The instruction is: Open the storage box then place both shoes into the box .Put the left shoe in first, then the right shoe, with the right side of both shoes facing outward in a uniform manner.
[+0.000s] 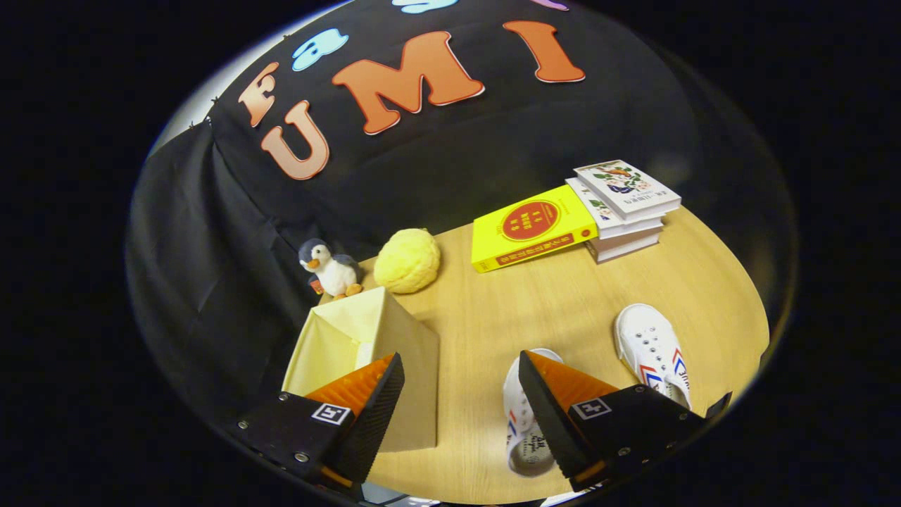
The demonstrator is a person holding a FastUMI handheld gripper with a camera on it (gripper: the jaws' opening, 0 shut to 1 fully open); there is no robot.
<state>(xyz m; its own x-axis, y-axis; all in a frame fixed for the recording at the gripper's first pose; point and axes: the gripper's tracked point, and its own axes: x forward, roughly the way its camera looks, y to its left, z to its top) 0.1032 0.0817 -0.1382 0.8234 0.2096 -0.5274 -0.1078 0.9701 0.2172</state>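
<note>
Cream fabric storage box (pixel 366 366) sits on the wooden counter (pixel 563 296), its top already open, partly behind your claw's left finger. Your claw (pixel 461 394) is released, fingers spread wide with nothing between them but bare counter. Two white shoes lie to the right: the nearer shoe (pixel 522 422) partly under the right finger, the farther shoe (pixel 651 352) just beyond it. Judgement: opening looks done; shoe loading is not yet begun. Which shoe is the left cannot be told from here. Next move calls for identifying it, then centring the claw over it.
</note>
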